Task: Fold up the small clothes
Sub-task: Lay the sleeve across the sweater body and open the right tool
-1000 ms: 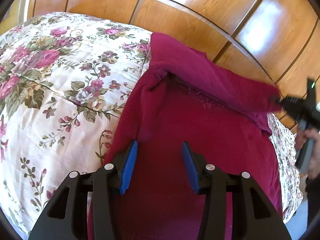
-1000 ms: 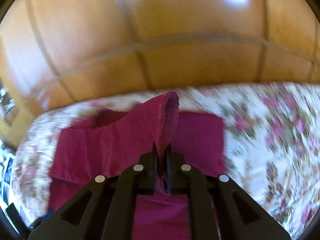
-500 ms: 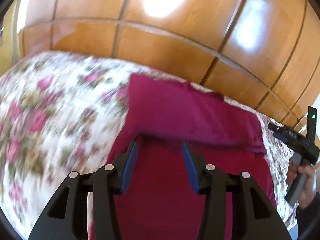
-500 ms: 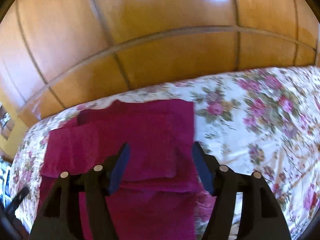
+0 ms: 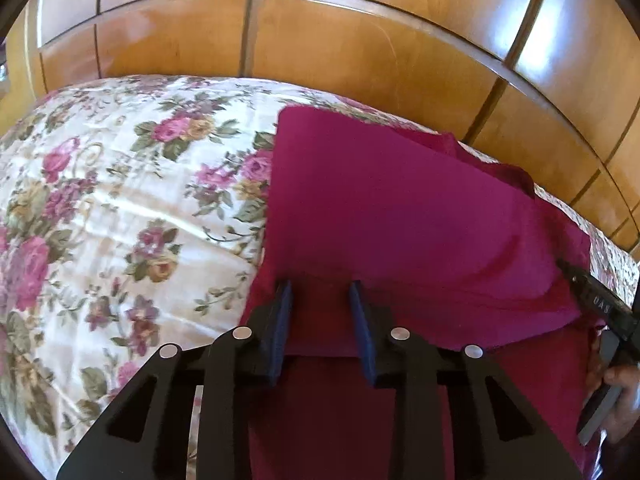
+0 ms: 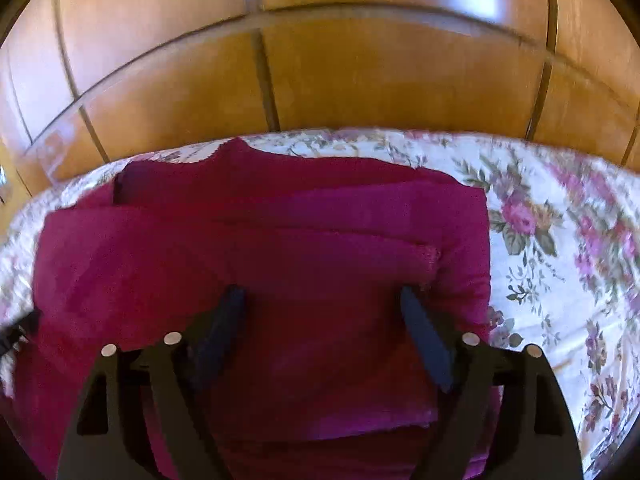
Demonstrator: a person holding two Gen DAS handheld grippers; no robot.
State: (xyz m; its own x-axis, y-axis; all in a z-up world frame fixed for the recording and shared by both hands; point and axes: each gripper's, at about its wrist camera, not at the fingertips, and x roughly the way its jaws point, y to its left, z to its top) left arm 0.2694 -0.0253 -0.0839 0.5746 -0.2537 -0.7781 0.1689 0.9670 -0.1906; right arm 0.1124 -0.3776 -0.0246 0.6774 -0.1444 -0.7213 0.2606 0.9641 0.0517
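Note:
A magenta garment lies on the bed with its far part folded over toward me as a flat flap. My left gripper hovers at the flap's near left edge. Its blue pads are closing with that edge between them, a gap still showing on both sides. In the right wrist view the same garment fills the middle in stacked layers. My right gripper is low over it, jaws opening wide, nothing gripped. The right gripper's body and the hand holding it show at the right edge of the left wrist view.
A floral bedspread covers the bed, running left of the garment and, in the right wrist view, to its right. Glossy wooden wardrobe panels stand close behind the bed's far edge.
The right gripper let go of the raised fabric edge and opened wide, then sank toward the garment. The flap now lies flat. The left gripper shifted along the garment and its jaws narrowed.

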